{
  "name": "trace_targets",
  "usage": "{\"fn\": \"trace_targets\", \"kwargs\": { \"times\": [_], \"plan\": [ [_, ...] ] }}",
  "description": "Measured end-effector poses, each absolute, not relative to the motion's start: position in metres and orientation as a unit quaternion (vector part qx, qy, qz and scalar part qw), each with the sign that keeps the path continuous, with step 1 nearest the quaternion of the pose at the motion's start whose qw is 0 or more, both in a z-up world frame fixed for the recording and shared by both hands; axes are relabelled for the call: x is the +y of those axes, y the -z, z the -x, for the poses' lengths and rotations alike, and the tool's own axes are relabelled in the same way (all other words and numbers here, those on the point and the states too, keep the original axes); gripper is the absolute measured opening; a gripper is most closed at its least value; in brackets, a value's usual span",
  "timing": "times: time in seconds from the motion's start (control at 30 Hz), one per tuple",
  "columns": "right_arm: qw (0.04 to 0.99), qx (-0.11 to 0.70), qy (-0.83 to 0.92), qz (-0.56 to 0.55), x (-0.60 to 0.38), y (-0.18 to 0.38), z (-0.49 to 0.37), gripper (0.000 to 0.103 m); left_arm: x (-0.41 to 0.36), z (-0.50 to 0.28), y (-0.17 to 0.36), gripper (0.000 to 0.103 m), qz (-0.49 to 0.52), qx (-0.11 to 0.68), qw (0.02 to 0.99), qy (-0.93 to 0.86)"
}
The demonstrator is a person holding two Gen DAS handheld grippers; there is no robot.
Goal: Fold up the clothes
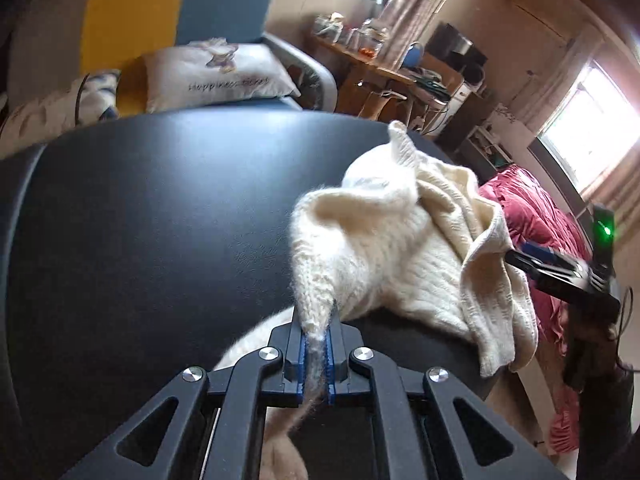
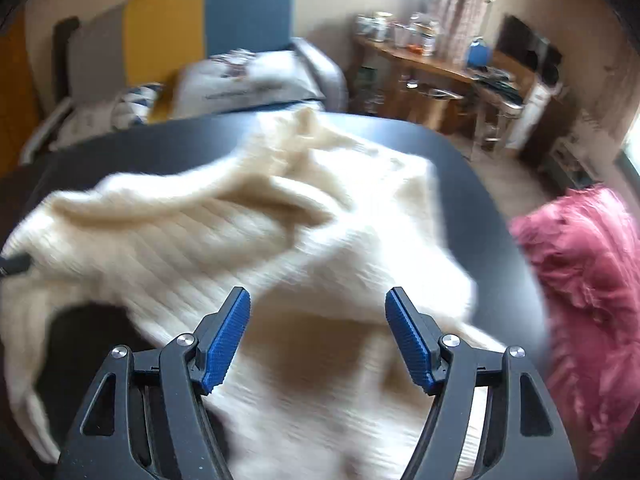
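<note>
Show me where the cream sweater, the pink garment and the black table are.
cream sweater (image 1: 380, 248): left wrist view, knit body.
pink garment (image 2: 588, 264): right wrist view, upper part of the heap.
black table (image 1: 160, 208): left wrist view, bare top.

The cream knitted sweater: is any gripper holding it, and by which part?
The left gripper pinches the cream knitted sweater by a narrow edge of fabric. The right gripper is open above it, holding nothing.
</note>
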State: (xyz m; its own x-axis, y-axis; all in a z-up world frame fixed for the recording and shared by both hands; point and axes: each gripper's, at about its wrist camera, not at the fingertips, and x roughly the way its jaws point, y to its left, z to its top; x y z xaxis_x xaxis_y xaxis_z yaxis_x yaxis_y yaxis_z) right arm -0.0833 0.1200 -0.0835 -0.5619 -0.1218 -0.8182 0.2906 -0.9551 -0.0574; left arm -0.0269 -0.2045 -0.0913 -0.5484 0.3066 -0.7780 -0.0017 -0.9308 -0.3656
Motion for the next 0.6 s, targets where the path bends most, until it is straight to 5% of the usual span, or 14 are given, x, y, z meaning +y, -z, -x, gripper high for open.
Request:
{"fn": "trace_targets", "kwargs": {
  "times": [0.2, 0.53, 0.6],
  "plan": [
    [0.145, -0.091, 0.857, -0.486, 0.183, 0.104, 0.070, 0.073, -0.233, 0.009, 0.108, 0.005, 0.463, -0.267, 0.078, -0.842],
    [0.095, -0.055, 0.864, -0.491, 0.138, 0.128, 0.108, 0.079, -0.212, 0.003, 0.120, 0.006, 0.471, -0.250, 0.056, -0.844],
    [0.116, -0.106, 0.861, -0.484, 0.147, 0.132, 0.116, 0.079, -0.214, 0.003, 0.123, 0.006, 0.476, -0.247, 0.056, -0.842]
  ]
}}
